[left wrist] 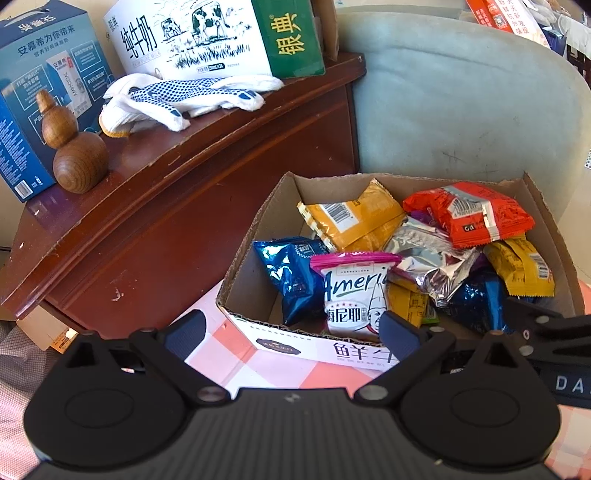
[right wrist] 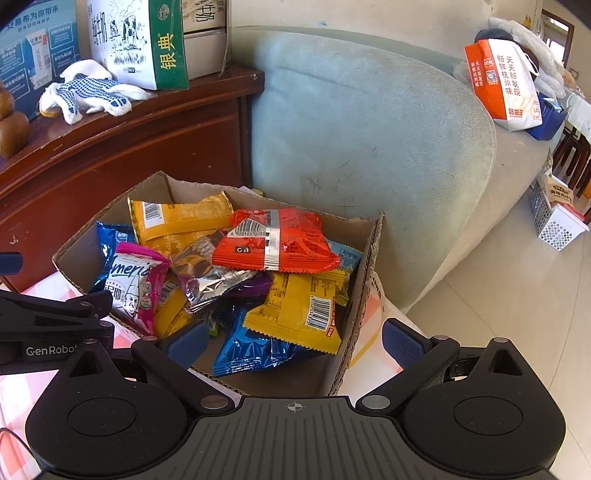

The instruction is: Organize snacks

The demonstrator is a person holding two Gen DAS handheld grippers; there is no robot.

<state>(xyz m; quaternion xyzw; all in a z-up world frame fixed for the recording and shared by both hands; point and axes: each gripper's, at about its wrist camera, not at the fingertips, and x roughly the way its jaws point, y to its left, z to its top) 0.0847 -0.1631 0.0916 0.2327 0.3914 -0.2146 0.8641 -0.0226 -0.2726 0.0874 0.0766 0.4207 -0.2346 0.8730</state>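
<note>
An open cardboard box [left wrist: 255,236] [right wrist: 365,266] sits on a pink checked cloth and holds several snack packets. Among them are an orange-red packet [left wrist: 469,214] [right wrist: 277,240], yellow packets [left wrist: 354,218] [right wrist: 295,314], blue packets [left wrist: 291,277] [right wrist: 247,350], a silver packet [left wrist: 428,258] [right wrist: 210,273] and a pink-and-white packet [left wrist: 351,291] [right wrist: 133,280] standing at the box's near-left side. My left gripper [left wrist: 291,332] is open and empty over the box's near-left corner. My right gripper [right wrist: 295,339] is open and empty over the box's near edge.
A dark wooden cabinet [left wrist: 155,206] [right wrist: 110,147] stands left of the box with milk cartons [left wrist: 214,33], work gloves [left wrist: 177,96] and a wooden gourd [left wrist: 74,147] on top. A pale green sofa [left wrist: 461,103] [right wrist: 351,122] lies behind. A white basket [right wrist: 554,221] stands on the floor at right.
</note>
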